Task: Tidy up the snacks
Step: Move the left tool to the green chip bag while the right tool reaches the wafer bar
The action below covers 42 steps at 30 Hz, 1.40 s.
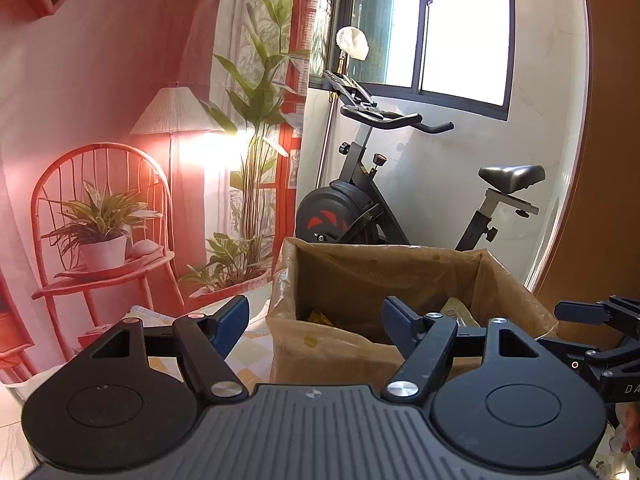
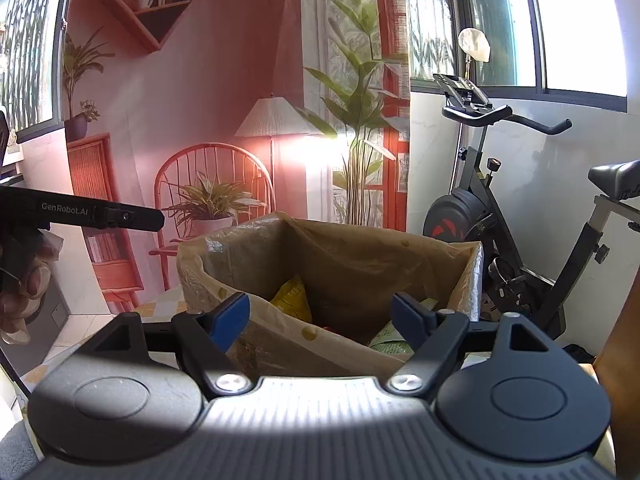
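A box lined with a tan plastic bag (image 1: 340,344) stands right in front of both grippers; it also shows in the right wrist view (image 2: 352,252). Inside it lie a yellow snack packet (image 2: 292,298) and a green packet (image 2: 390,334); a bit of yellow shows in the left wrist view (image 1: 320,316). My left gripper (image 1: 316,320) is open and empty, just short of the box's near rim. My right gripper (image 2: 322,316) is open and empty, over the near rim. The right gripper's fingers show at the right edge of the left wrist view (image 1: 592,314).
An exercise bike (image 1: 400,200) stands right behind the box, under a window. A printed backdrop with a red chair (image 1: 100,216) and plants hangs at the left. A yellow-checked cloth (image 1: 248,344) lies under the box. A wooden panel (image 1: 608,160) stands at the right.
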Available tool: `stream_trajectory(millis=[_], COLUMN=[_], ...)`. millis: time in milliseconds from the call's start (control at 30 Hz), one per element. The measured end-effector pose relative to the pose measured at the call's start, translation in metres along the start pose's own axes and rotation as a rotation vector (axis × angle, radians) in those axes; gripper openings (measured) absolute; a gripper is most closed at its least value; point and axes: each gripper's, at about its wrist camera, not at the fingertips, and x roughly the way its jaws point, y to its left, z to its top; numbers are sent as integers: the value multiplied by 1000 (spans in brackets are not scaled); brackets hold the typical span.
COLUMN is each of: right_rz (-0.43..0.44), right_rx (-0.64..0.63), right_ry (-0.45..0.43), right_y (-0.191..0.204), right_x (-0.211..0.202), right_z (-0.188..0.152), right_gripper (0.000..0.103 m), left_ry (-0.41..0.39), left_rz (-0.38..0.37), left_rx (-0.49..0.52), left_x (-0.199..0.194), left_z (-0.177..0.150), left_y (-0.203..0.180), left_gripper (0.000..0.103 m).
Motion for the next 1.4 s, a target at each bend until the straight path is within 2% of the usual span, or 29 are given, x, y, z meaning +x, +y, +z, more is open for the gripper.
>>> stream_trajectory(millis=[267, 533, 667, 933, 1133, 1200, 1233, 1300, 1400], right_rz=[-6, -15, -21, -64, -69, -65, -63, -61, -63], right_rx=[36, -58, -43, 18, 19, 17, 17, 21, 32], right_ry=[-26, 44, 75, 168, 205, 214, 219, 226, 236], right_y=[21, 47, 48, 36, 39, 40, 41, 41, 38], right_x=[-18, -17, -14, -9, -3, -2, -1, -1, -1], right_z=[-36, -72, -89, -121, -133, -136, -137, -139, -142], right_gripper=[80, 80, 80, 80, 80, 80, 80, 80, 81], left_ry=[27, 75, 99, 187, 271, 278, 275, 291, 317], left_rz=[72, 103, 119, 49, -4, -36, -64, -82, -57], left_rx=[-71, -144, -155, -154, -167, -175, -181, -170, -152], left_x=[-35, -46, -49, -46, -20, -10, -5, 8, 23], left_z=[-48, -90, -103, -137, -155, -161, -164, -171, -180], left_y=[31, 47, 47, 46, 39, 34, 32, 27, 20], left_gripper=[76, 76, 76, 76, 76, 89, 91, 91, 91])
